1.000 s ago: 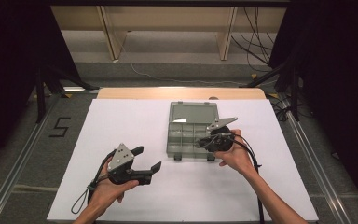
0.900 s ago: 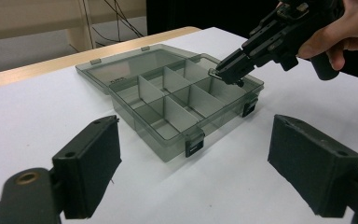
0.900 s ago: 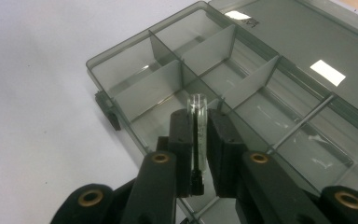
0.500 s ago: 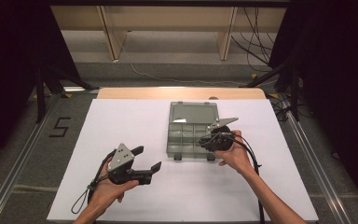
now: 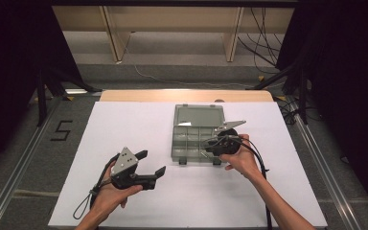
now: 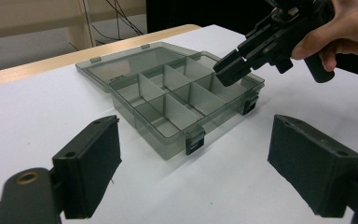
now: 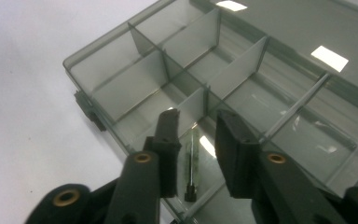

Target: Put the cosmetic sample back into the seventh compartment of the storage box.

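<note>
Fingers of your right gripper (image 7: 193,140) have just been opening; the screw (image 7: 192,163) lies loose between them in a near-corner compartment of the organiser box (image 5: 197,136). Release step done. Next, withdraw clear. Left gripper (image 5: 151,163) spread, idle.

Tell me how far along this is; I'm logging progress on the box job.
Done: the organizer box lies open and a slim screw-like piece sits in a front compartment. In hand: the right claw has just been opening above that piece, no longer gripping it. Left: withdrawing; the left claw waits open, and the other compartments look empty.
</note>
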Motion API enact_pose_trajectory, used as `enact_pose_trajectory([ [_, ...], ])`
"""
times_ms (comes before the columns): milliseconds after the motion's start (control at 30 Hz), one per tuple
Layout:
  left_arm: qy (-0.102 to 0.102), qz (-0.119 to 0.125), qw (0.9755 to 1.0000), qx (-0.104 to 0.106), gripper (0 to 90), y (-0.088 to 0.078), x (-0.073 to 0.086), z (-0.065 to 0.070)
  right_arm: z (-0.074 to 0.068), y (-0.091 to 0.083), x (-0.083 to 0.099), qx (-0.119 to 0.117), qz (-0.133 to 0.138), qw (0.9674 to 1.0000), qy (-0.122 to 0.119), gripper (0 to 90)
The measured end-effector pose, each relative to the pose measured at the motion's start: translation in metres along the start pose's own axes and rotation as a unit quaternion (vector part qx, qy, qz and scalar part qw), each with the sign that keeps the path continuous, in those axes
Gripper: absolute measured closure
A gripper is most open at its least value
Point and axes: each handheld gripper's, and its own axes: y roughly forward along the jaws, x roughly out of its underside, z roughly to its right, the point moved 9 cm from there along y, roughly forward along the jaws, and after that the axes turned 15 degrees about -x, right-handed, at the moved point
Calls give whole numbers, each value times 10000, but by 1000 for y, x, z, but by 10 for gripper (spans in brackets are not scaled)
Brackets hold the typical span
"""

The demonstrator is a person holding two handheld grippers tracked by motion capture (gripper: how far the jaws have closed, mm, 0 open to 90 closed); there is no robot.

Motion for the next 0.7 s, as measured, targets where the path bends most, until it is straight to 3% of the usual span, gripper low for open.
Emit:
enact_pose_trajectory([
  [33,49,5,10000,-13,162,0,0,-1,0,-3,1,-21,-87,10000,13,669],
  [233,41,-11,10000,-76,162,0,0,-2,6,-13,-3,86,144,9998,126,522],
  [400,-42,-17,10000,-48,162,2,-1,-1,10,-21,-8,100,373,9993,-10,425],
  [433,-36,-22,10000,-28,163,2,-1,0,10,-25,-6,43,255,9997,-46,416],
  [500,-43,-42,10000,-34,163,3,-1,0,10,-28,-7,14,324,9995,21,391],
  [700,-180,-63,9998,24,163,8,-4,0,14,-38,-9,-53,439,9990,-71,345],
])
